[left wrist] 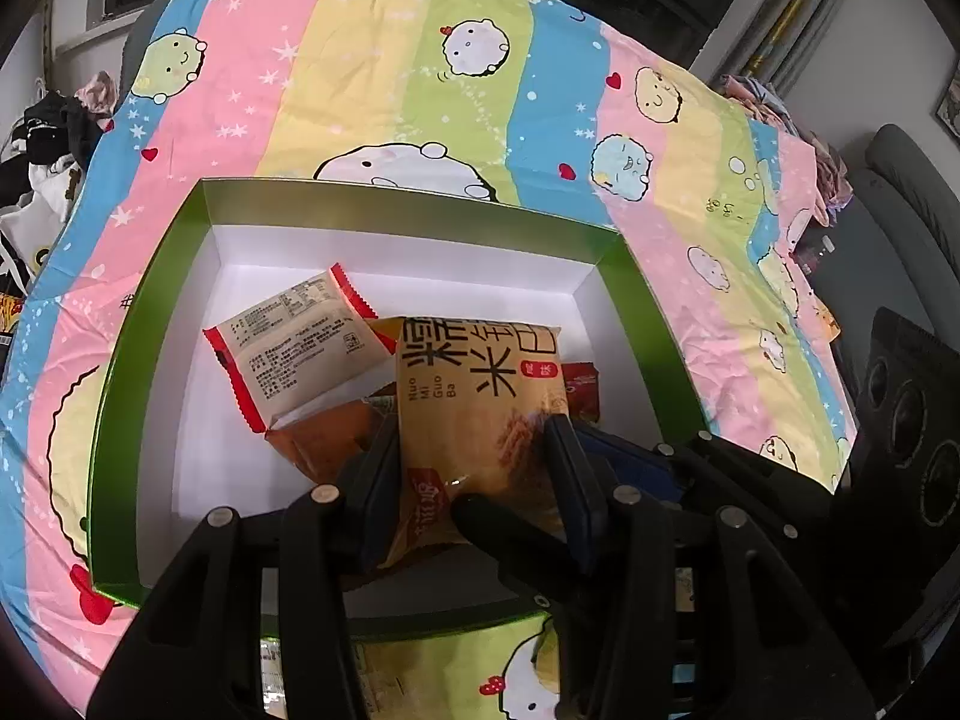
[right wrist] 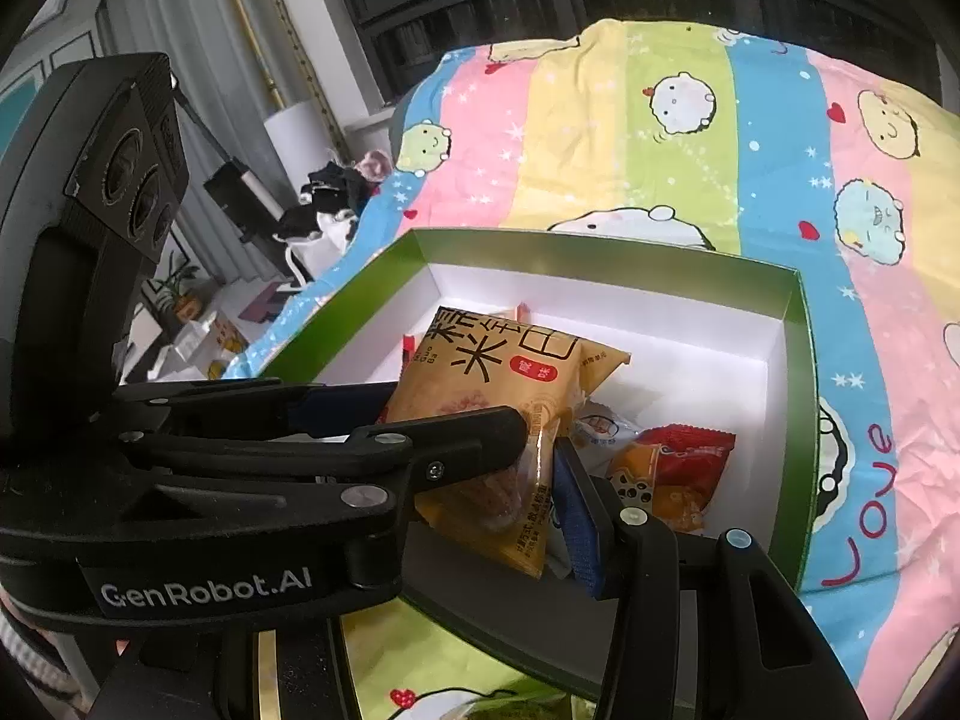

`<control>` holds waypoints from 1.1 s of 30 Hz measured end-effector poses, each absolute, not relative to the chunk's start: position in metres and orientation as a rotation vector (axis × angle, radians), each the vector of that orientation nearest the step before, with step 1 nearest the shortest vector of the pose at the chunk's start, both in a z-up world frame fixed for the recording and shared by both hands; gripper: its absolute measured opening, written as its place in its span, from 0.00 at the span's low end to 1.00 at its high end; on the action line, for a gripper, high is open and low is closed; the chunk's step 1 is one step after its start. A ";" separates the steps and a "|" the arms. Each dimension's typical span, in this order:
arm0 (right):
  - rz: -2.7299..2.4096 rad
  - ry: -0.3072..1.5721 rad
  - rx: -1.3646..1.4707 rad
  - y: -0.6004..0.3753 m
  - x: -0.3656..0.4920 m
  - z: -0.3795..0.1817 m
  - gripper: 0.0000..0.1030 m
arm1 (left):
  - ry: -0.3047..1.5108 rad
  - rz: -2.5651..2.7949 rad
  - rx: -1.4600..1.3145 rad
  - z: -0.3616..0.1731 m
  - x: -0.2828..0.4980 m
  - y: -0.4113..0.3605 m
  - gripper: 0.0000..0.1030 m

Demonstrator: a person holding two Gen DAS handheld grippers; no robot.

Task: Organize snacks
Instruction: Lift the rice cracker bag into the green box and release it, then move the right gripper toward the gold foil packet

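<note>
OBJECT: orange foil rice-cracker snack packet (left wrist: 480,414) above the green-rimmed white cardboard box (left wrist: 150,324) | GRIP: left hand-held gripper (left wrist: 474,450) clamps the packet; right hand-held gripper (right wrist: 540,456) state indeterminate | ACTION: lower flat beside the red-edged white packet (left wrist: 294,348), then release.

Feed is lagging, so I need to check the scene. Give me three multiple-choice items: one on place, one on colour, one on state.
1. Where is the yellow rice-cracker packet? A on the quilt; B over the open box; C on the floor.
2. Colour of the box's walls? A red; B blue; C green.
3. The left hand-held gripper is: A shut on the packet; B open; C out of view.
Answers: B, it is held over the box's white floor; C, the rim is green; A, both fingers press the packet's sides.
</note>
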State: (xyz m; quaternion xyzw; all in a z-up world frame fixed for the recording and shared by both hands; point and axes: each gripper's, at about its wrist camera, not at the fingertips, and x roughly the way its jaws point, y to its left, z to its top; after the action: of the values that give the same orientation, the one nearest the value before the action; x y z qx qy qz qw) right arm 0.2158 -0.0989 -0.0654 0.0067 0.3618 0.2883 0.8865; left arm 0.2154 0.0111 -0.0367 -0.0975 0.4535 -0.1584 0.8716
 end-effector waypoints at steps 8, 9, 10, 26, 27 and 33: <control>0.587 0.774 0.004 -0.097 0.220 -0.066 0.49 | 0.944 -0.326 -0.205 -0.041 0.218 0.012 0.45; 0.586 0.776 0.005 -0.097 0.220 -0.066 0.49 | 0.943 -0.324 -0.204 -0.041 0.217 0.012 0.45; 0.585 0.778 0.006 -0.098 0.220 -0.066 0.49 | 0.943 -0.322 -0.203 -0.041 0.217 0.012 0.45; 0.505 0.734 -0.040 -0.112 0.198 -0.052 0.52 | 0.891 -0.219 -0.153 -0.025 0.199 0.021 0.81; 0.502 0.727 -0.035 -0.116 0.195 -0.050 0.52 | 0.883 -0.215 -0.162 -0.022 0.196 0.025 0.83; 0.491 0.689 0.015 -0.144 0.167 -0.037 0.53 | 0.856 -0.208 -0.203 -0.011 0.174 0.038 0.83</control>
State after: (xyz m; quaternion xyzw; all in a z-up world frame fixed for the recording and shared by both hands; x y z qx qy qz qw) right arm 0.1672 -0.1436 -0.0367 0.0073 0.3344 0.2383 0.9118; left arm 0.1738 0.0377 -0.0108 -0.0980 0.4134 -0.1005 0.8997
